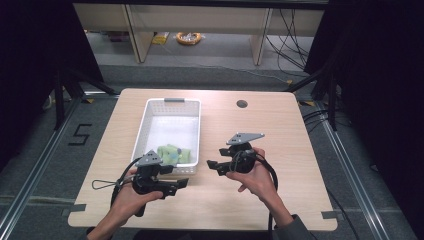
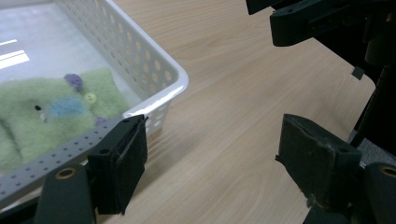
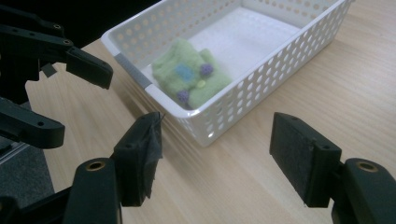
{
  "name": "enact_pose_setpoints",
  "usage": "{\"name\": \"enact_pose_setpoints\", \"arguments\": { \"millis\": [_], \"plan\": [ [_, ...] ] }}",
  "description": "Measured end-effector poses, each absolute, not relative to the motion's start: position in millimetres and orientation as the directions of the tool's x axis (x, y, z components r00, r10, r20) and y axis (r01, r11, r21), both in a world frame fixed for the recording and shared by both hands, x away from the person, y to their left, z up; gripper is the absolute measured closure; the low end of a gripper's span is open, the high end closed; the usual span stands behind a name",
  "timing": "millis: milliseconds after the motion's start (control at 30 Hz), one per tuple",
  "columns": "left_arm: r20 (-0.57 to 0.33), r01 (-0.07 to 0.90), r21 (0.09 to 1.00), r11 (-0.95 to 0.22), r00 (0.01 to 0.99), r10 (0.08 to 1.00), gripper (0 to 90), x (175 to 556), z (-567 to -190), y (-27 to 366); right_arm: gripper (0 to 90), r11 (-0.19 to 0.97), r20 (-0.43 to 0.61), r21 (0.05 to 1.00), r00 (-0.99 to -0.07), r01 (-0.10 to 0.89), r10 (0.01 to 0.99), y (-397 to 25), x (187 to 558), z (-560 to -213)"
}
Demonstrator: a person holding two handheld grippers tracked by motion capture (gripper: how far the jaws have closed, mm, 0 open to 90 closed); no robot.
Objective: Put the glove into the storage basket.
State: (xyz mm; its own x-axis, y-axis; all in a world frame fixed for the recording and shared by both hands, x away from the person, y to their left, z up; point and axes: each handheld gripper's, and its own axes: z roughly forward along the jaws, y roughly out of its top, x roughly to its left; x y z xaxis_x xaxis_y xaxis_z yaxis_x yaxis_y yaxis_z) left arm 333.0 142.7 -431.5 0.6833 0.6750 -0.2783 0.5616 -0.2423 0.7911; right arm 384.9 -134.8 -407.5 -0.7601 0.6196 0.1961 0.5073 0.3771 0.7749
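One fuzzy green knit [image 3: 189, 77], blue-patched with purple buttons, lies folded.

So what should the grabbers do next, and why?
Probably nothing much: draw both back a little. The green felt piece already lies inside the white basket, and the left gripper and right gripper both stand open and empty over the bare table beside it.

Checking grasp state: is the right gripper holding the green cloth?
No. The right gripper is open over bare table, and the green cloth lies in the white basket.
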Motion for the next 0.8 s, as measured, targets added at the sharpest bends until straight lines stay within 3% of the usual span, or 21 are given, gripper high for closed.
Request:
{"name": "enact_pose_setpoints", "arguments": {
  "millis": [800],
  "plan": [
    [-0.235, 0.539, 0.797, -0.271, 0.691, 0.684, 23.5, 313.9, -458.2, 142.7, 31.6, 0.34, 0.229, 0.767, -0.727, 0.544, 0.648, -166.0, 365.3, -436.4]
  ]
}}
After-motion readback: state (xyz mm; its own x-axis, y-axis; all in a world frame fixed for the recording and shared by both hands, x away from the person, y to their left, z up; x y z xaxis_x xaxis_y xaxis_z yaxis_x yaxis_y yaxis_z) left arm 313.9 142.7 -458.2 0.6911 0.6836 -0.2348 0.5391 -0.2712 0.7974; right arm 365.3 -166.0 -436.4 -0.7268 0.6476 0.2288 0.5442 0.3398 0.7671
